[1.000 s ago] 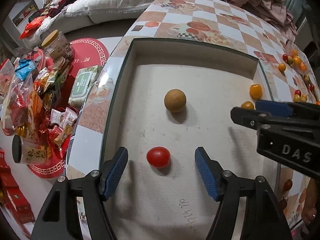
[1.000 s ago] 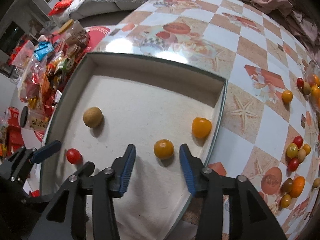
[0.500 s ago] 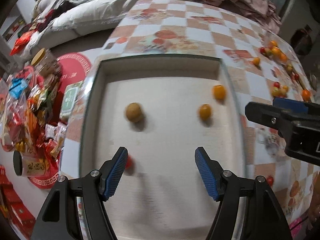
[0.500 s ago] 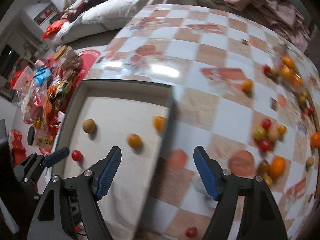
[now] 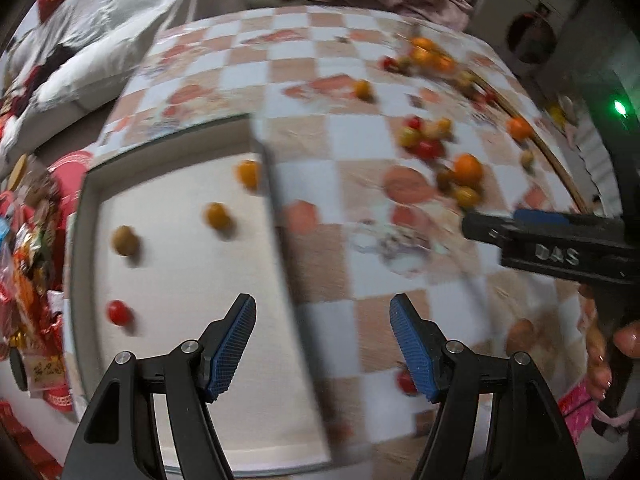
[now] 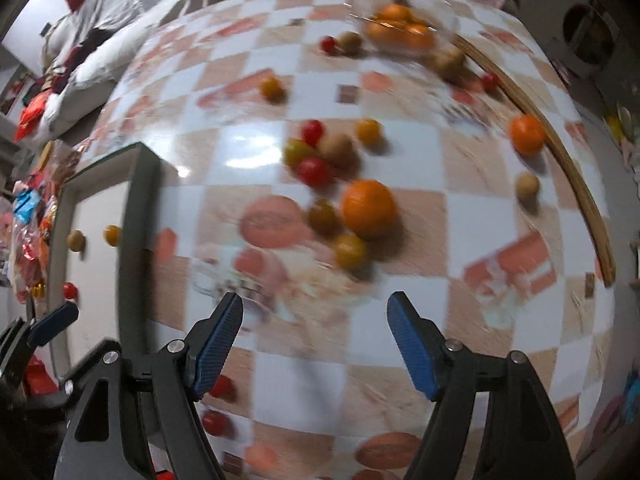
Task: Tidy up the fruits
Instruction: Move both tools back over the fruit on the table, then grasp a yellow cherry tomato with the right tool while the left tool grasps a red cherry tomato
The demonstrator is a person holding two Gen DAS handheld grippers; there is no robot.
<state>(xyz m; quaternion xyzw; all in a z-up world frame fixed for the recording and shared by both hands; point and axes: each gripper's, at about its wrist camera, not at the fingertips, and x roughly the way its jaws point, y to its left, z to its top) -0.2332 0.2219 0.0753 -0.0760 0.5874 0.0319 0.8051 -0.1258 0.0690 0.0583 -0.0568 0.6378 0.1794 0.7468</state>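
On the checkered bench (image 6: 400, 376), with four fruits in the white tray (image 5: 192, 360) at left and the loose fruit cluster (image 6: 340, 192) farther right, both empty jaws stand apart, so a hasty grab risks scattering round neighbours.

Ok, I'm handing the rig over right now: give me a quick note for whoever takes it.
Left gripper: open, empty, above the tray's right wall.
Right gripper: open, empty, over the checkered table, short of the loose fruit.
Tray: four fruits inside: a red tomato, a brown fruit and two small orange ones.
Left to do: the rest lies on the table, mainly a cluster around the big orange, another pile at the far edge, and a couple of red tomatoes near the right gripper. Frames are blurred, so exact count is uncertain.
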